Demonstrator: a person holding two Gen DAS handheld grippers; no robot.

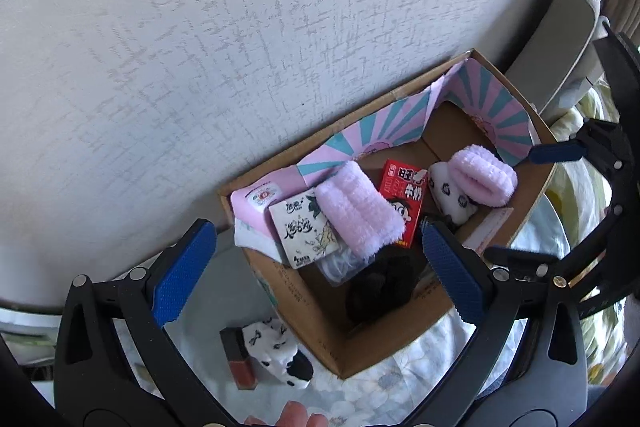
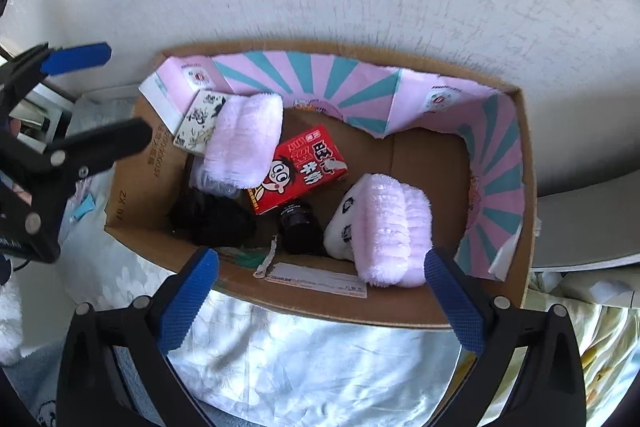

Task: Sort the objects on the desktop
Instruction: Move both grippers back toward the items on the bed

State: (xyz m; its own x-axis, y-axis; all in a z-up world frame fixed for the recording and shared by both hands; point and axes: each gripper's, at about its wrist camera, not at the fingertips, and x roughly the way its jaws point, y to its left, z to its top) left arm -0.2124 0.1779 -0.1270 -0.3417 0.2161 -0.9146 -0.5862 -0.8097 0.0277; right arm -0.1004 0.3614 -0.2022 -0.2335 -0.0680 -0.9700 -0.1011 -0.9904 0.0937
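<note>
Left wrist view: the left gripper (image 1: 320,267) hangs with jaws wide and empty above the cardboard box's (image 1: 316,323) near left corner; a cow-print sock (image 1: 276,351) lies outside, left of the box (on the floral sheet).

Right wrist view: the right gripper (image 2: 320,301), jaws wide, hovers over the box's near wall; inside lie a red milk carton (image 2: 298,169) and two pink fluffy socks (image 2: 390,231).

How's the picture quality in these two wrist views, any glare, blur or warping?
Left wrist view: heavy fisheye bending, dark corners, cardboard box sharp. Right wrist view: the same warping, glare on the shiny bedsheet, black items in the box lost in shadow.
</note>
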